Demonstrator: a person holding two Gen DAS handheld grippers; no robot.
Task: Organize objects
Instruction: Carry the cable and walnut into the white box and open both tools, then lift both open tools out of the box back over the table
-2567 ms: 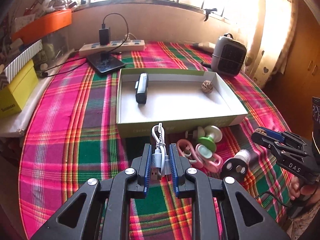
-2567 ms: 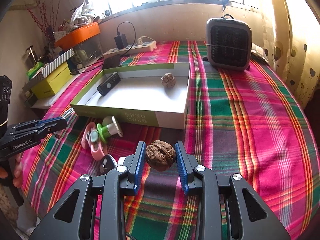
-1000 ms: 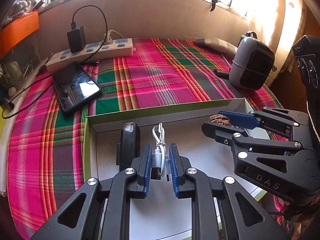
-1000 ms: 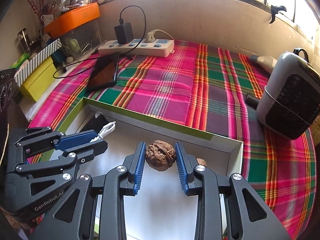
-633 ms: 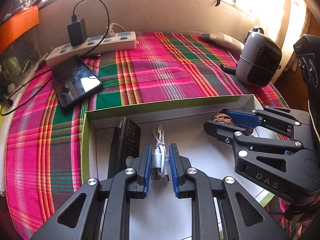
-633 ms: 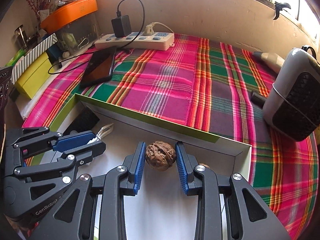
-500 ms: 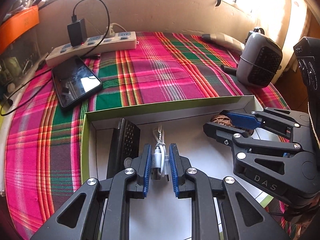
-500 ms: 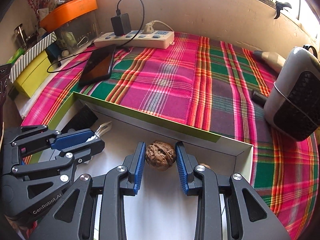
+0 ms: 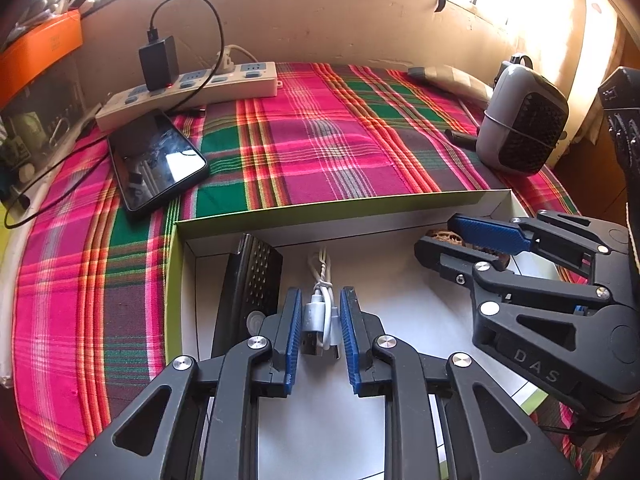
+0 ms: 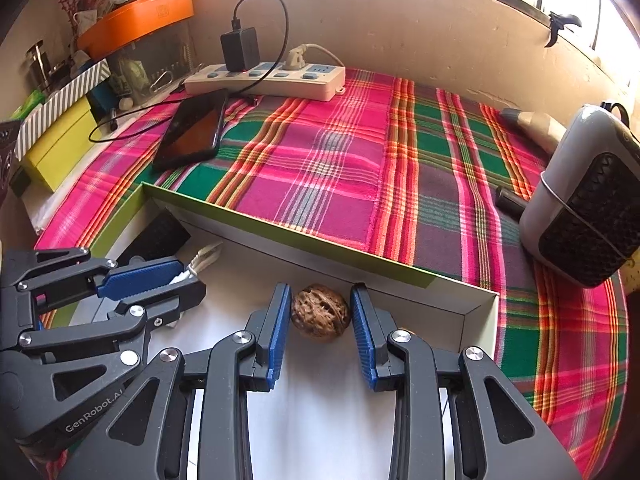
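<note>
**Both claws over the white tray**

We are holding both claws inside the shallow white tray (image 9: 400,204) on the plaid-covered bench (image 10: 320,152). Our left claw (image 9: 320,312) is opening, its pads drawing off the coiled white USB cable (image 9: 320,316) lying between them beside a black device (image 9: 252,280). Our right claw (image 10: 320,312) is gripping a walnut (image 10: 320,311) near the tray's far right corner.
</note>
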